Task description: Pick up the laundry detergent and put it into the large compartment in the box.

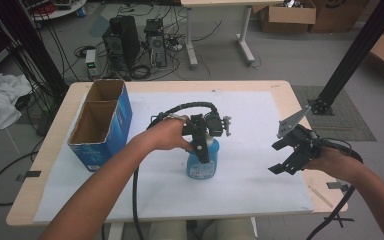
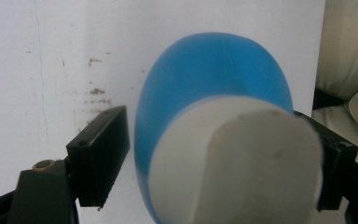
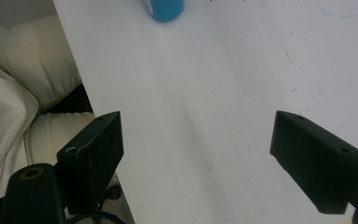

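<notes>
Bottle [image 2: 214,154] blurred; base cut off

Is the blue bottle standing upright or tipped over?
Upright: the blue bottle stands on its base on the white sheet, white cap up, between the left gripper jaws.

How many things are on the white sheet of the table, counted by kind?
Blue bottle with white cap: 1
Blue cardboard box, open top, two compartments: 1
Total: 2

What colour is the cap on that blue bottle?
White. The cap tops the bottle, seen best in the left gripper view.
</notes>
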### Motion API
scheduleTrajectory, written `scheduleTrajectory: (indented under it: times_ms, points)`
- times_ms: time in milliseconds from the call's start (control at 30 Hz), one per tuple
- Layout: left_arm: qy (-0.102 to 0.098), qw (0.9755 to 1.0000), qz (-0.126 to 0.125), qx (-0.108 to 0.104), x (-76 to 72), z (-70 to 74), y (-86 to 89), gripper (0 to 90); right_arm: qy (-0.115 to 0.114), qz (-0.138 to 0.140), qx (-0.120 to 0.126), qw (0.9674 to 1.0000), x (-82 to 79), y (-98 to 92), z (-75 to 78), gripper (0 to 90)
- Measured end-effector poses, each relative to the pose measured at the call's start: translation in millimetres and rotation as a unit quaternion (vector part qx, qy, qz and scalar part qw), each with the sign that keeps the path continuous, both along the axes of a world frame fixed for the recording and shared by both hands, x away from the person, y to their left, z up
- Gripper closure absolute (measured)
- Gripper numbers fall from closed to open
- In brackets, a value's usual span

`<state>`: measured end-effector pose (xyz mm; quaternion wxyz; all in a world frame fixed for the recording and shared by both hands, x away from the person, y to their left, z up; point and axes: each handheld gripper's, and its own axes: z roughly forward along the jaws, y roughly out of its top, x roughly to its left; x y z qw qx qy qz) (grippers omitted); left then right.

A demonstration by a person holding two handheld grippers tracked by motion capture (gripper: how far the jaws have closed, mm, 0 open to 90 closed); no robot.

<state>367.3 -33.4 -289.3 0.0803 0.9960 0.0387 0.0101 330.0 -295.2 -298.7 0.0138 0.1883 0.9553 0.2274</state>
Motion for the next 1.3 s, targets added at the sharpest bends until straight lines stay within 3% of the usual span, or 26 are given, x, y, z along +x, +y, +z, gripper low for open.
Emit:
scheduleTrajectory:
  times_ms: [1300]
  points:
    - [-0.012,0.9999,0.001,-0.009,1.0,2.4,2.2,27.1,0.003,0.003,0.002,1.0000,0.2,1.7,-1.7,17.5]
